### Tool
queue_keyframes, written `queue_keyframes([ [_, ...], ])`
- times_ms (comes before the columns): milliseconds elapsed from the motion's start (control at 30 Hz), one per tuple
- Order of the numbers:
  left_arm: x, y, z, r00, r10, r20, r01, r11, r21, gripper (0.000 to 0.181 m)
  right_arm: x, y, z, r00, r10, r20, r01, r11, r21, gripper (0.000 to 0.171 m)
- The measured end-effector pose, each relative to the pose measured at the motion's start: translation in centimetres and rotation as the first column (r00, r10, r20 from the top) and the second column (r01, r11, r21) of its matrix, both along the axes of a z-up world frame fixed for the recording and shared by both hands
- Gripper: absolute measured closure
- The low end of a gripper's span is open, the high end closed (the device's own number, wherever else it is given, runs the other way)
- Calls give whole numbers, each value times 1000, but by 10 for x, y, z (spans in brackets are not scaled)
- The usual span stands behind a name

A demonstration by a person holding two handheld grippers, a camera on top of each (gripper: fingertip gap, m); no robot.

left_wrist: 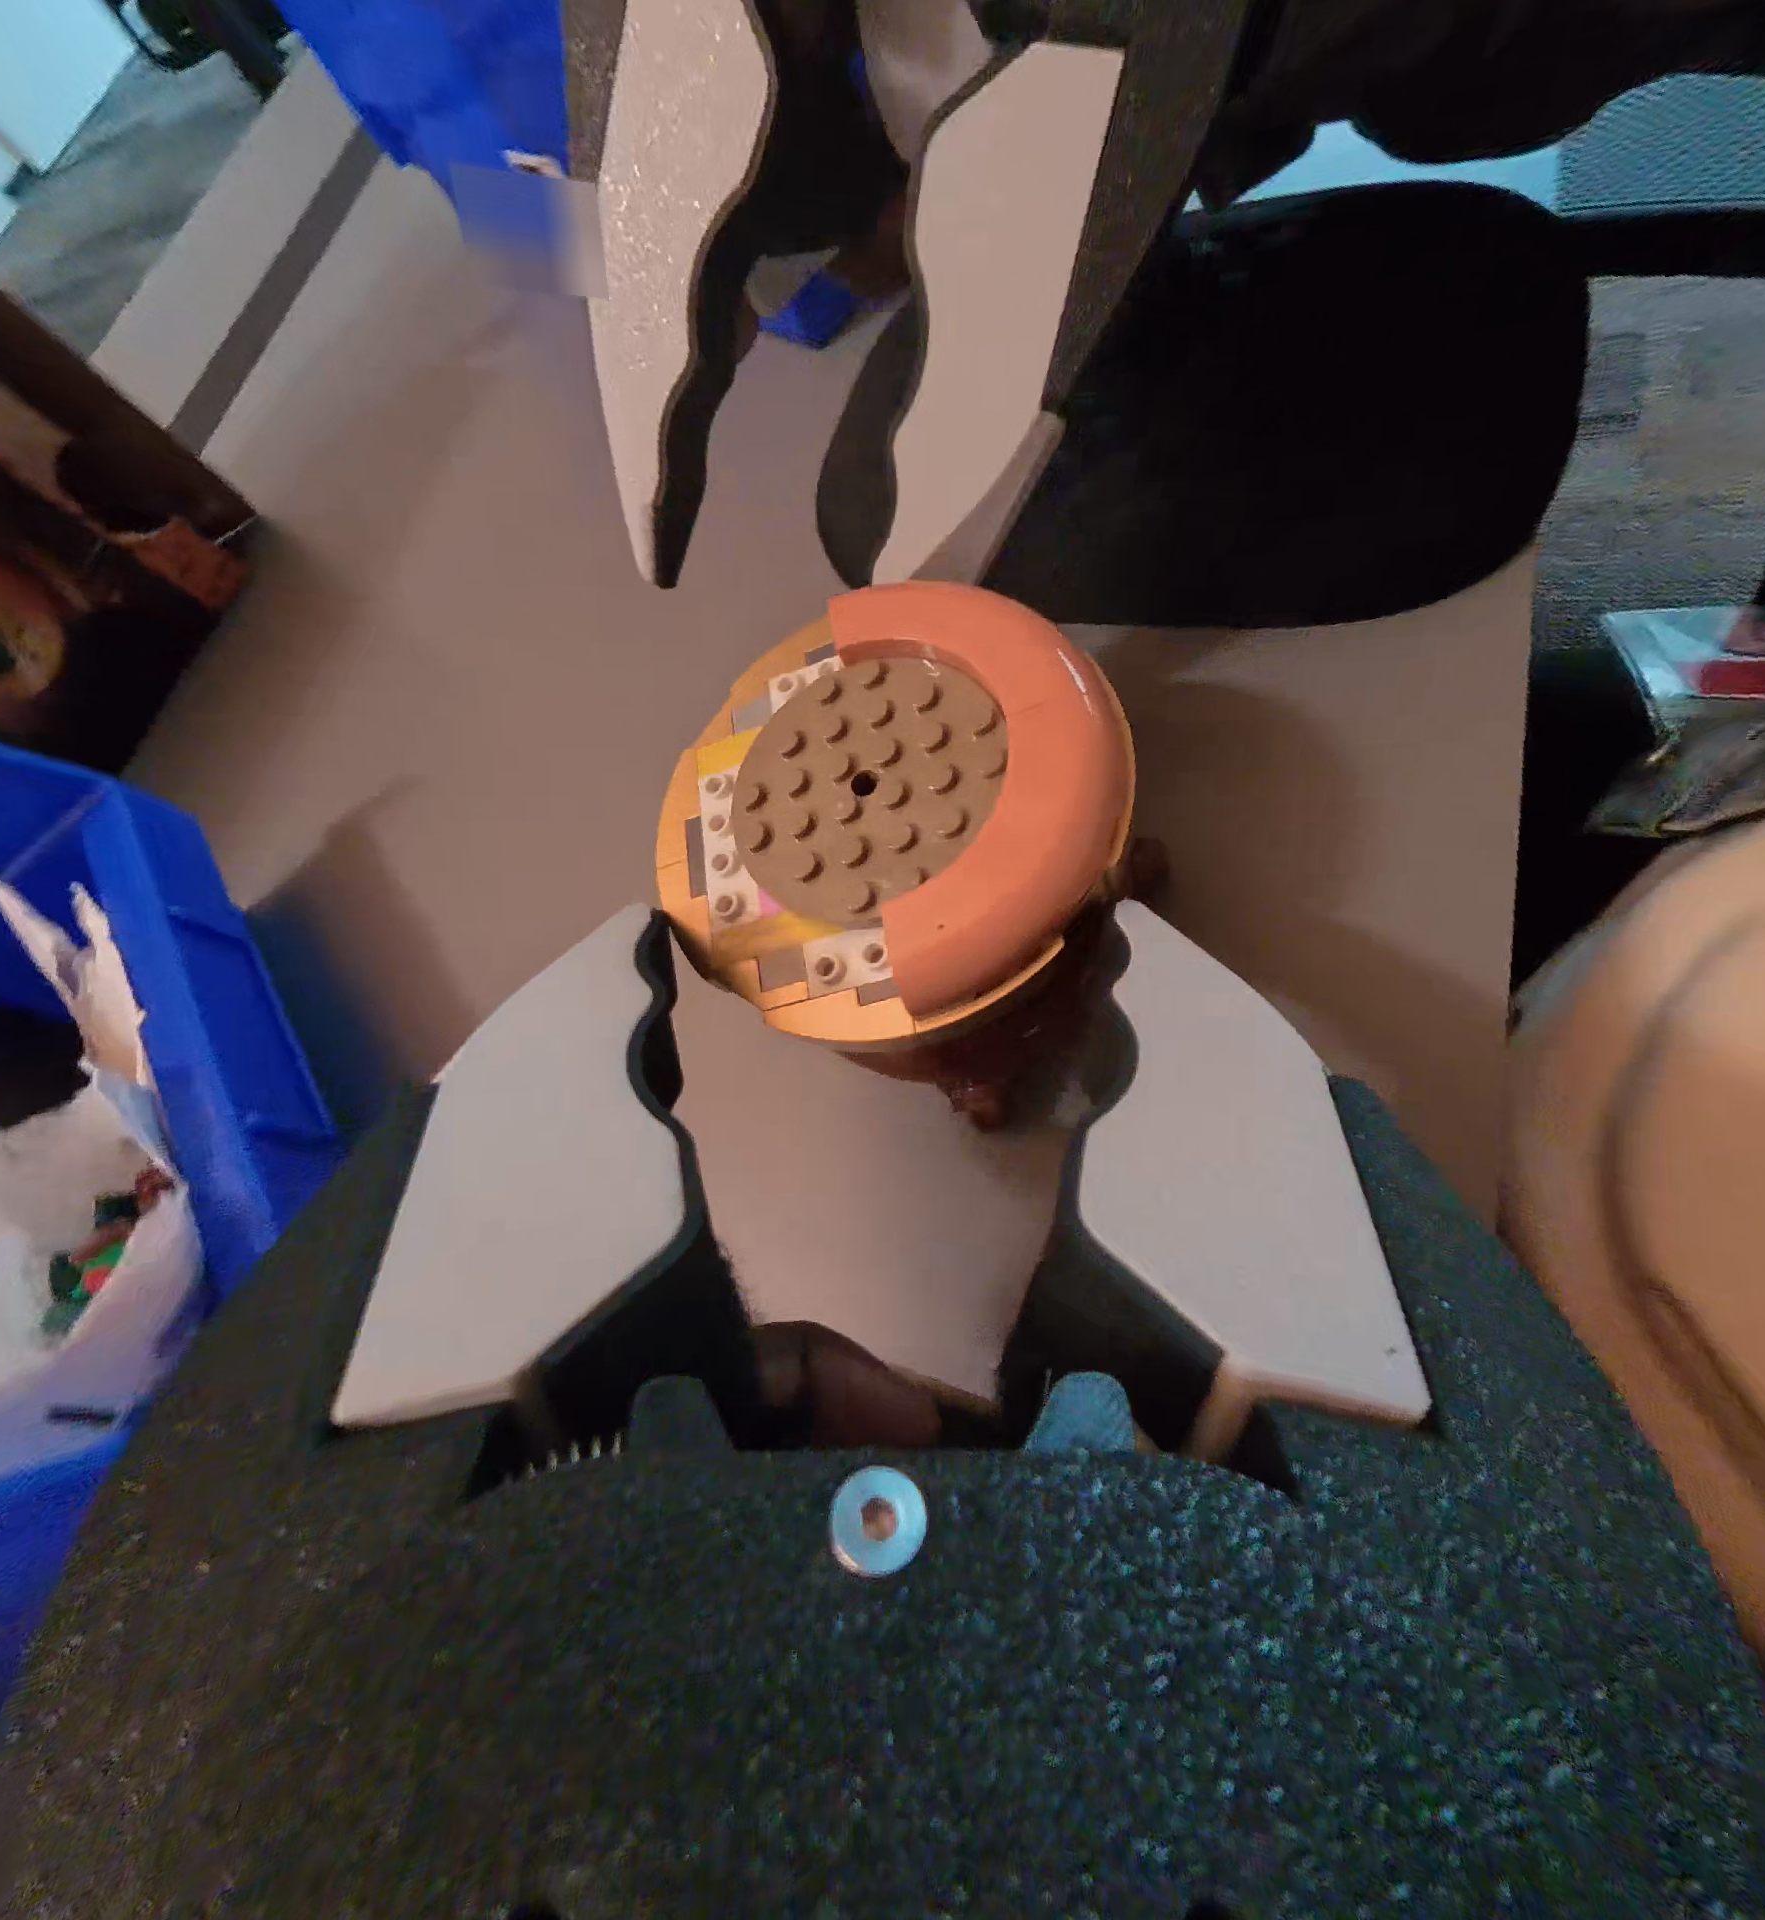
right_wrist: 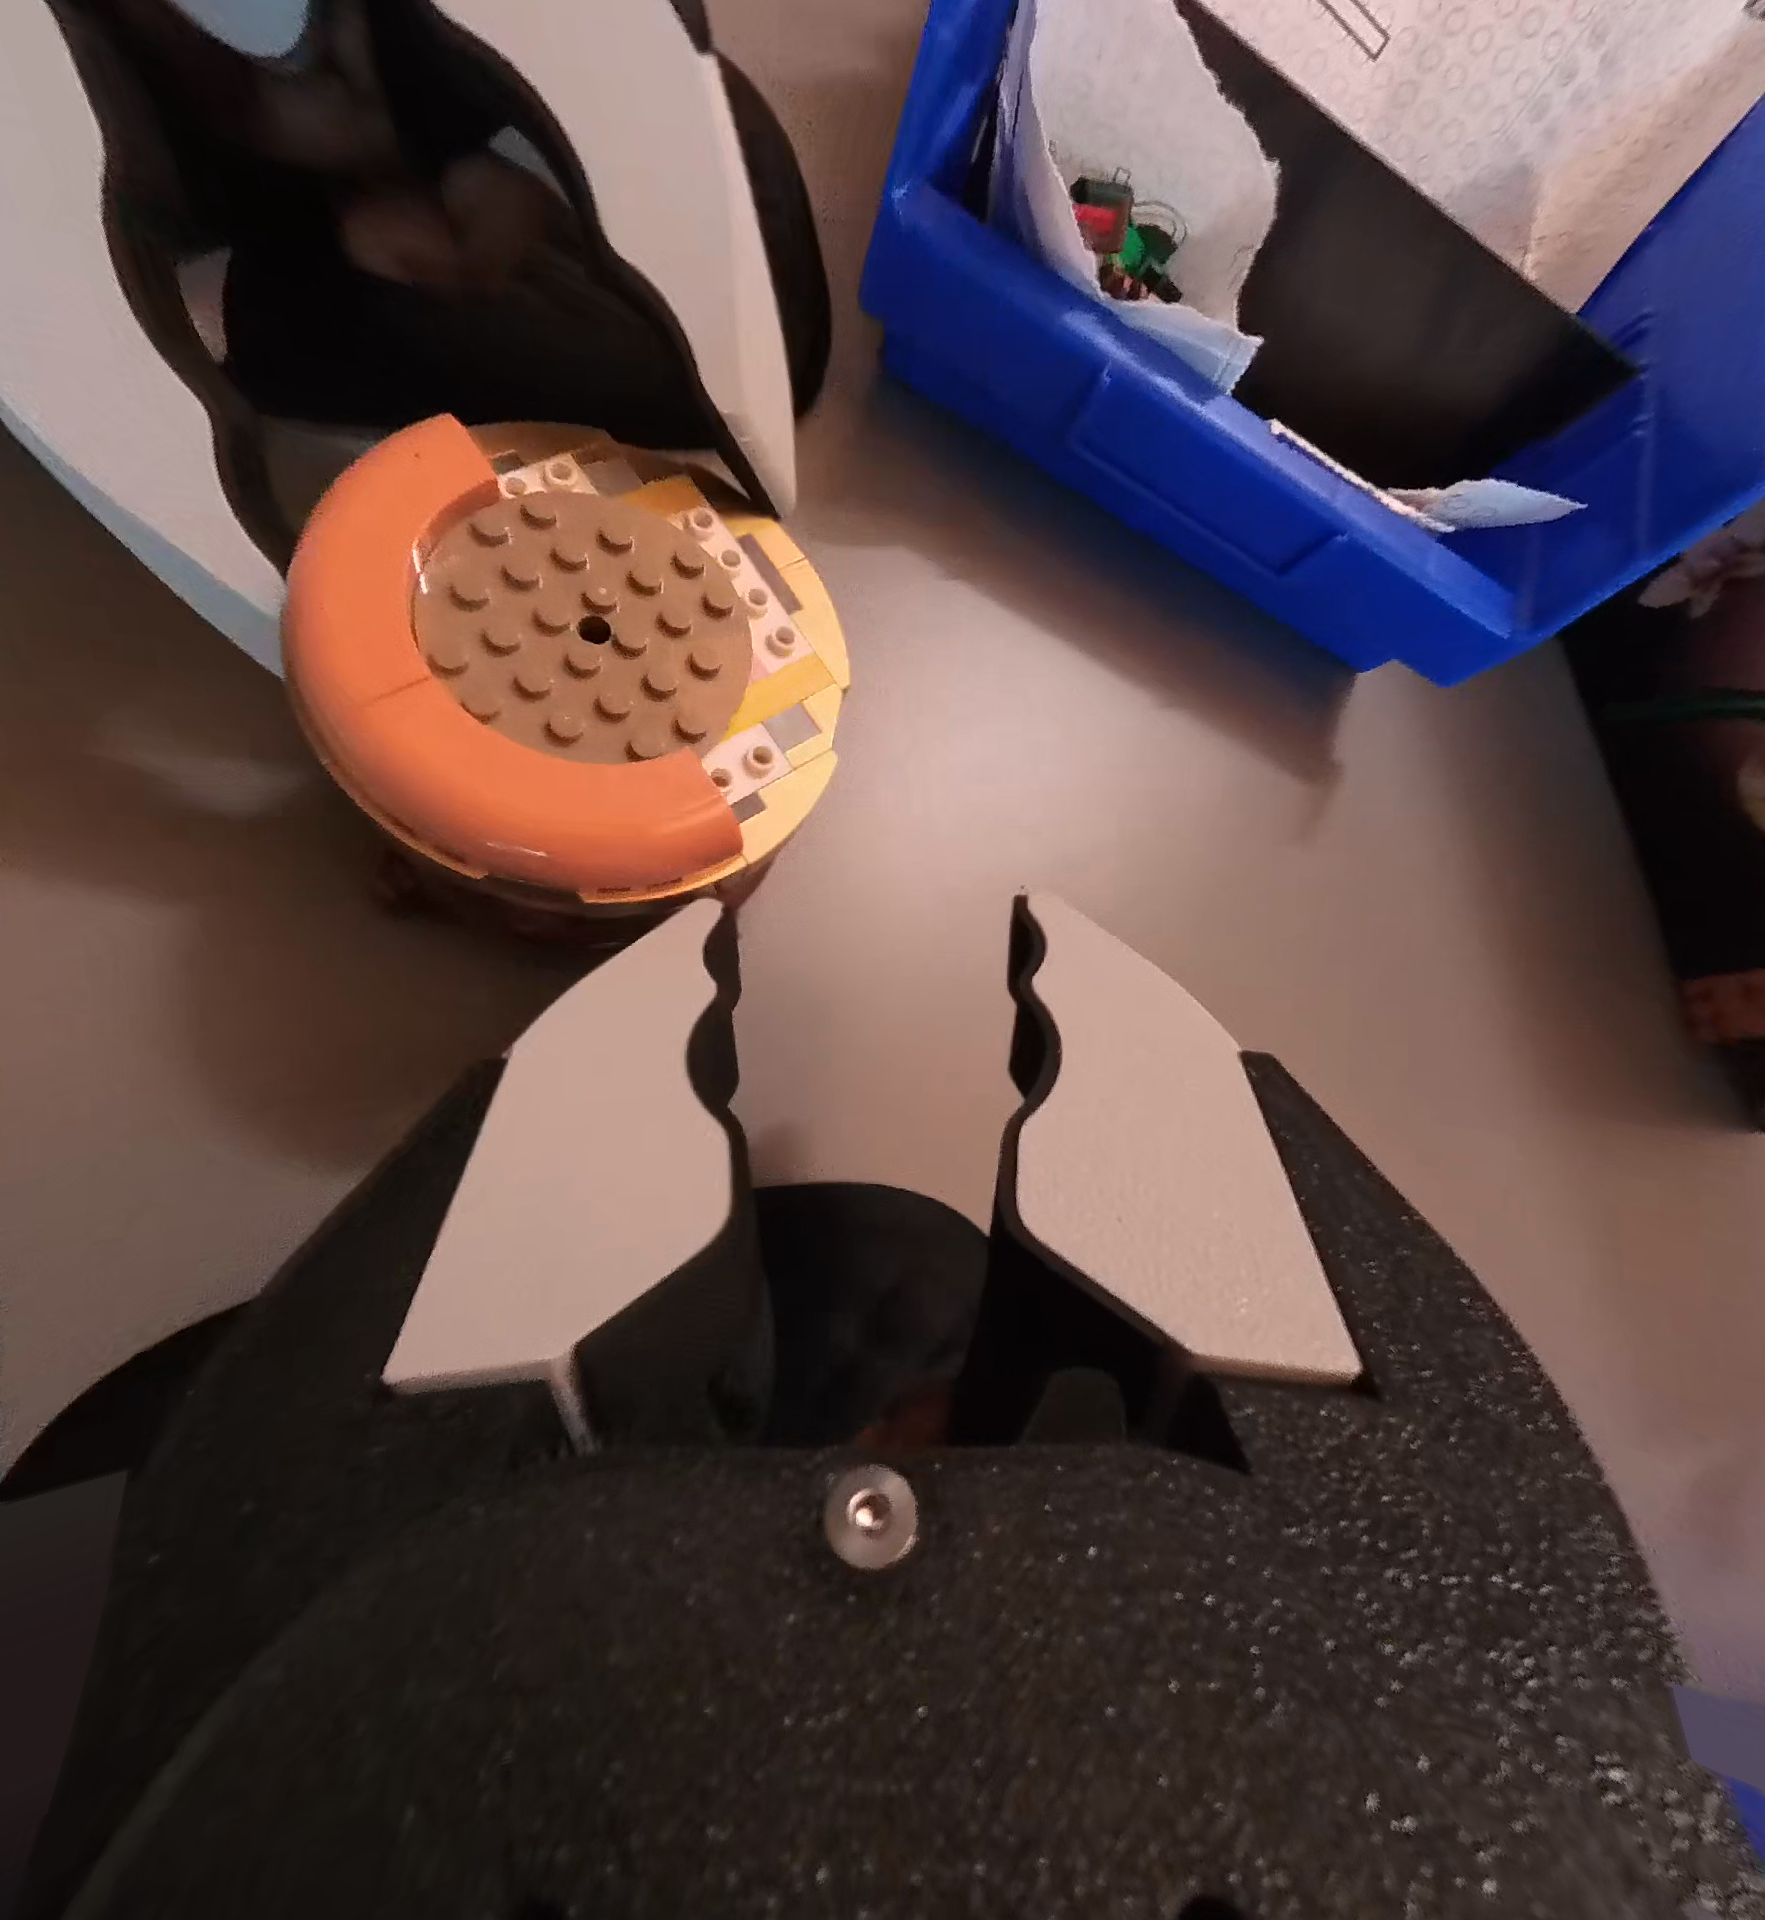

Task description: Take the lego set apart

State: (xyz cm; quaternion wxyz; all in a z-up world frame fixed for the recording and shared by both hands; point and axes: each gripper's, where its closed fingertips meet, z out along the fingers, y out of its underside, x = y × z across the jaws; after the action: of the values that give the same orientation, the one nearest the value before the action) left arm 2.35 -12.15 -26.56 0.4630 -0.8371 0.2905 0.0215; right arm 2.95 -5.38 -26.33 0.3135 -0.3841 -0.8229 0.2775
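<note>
The lego set is a round pot (left_wrist: 893,821) on the grey table (left_wrist: 421,675). It has an orange half ring on its rim, a tan studded disc in the middle, and yellow and white bricks showing where there is no ring. My left gripper (left_wrist: 888,920) is open wide, with one fingertip on each side of the pot's near rim. It also shows in the right wrist view (right_wrist: 525,582), straddling the pot (right_wrist: 566,644). My right gripper (right_wrist: 870,909) is open and empty, just beside the pot. In the left wrist view it (left_wrist: 764,566) sits just beyond the pot.
A blue bin (right_wrist: 1221,447) holds a torn white paper bag with small bricks; it also shows at the left (left_wrist: 192,935). A second blue bin (left_wrist: 442,83) stands farther back. A printed box (left_wrist: 47,520) lies at the table's side. A person's arm (left_wrist: 1688,1195) is close on the right. Across from one pair of fingers to the other is roughly 8 cm.
</note>
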Motion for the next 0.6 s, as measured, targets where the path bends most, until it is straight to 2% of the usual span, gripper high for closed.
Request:
queue_keyframes([
  [100,-8,-6,11,1000,3,18,-3,1000,-3,99,10,-8,5,999,39,20,-36,993,-115,111],
  [167,-7,-8,22,996,-81,34,81,997,-13,92,24,-26,11,995,91,46,-76,964,-255,102],
  [233,-4,-5,24,984,-180,0,179,982,-59,87,29,-42,17,992,122,18,-111,947,-301,100],
  [333,12,3,12,943,-333,-1,328,929,-170,82,28,-49,12,992,128,6,-123,966,-225,100],
  [400,19,8,3,923,-385,-2,376,901,-219,82,25,-50,8,991,137,8,-133,971,-198,100],
  [467,19,15,-2,922,-386,-9,375,902,-212,91,22,-48,7,990,141,4,-138,977,-164,105],
  [600,21,17,-1,922,-385,49,388,911,-138,92,21,-43,7,985,172,23,-168,979,-113,111],
])
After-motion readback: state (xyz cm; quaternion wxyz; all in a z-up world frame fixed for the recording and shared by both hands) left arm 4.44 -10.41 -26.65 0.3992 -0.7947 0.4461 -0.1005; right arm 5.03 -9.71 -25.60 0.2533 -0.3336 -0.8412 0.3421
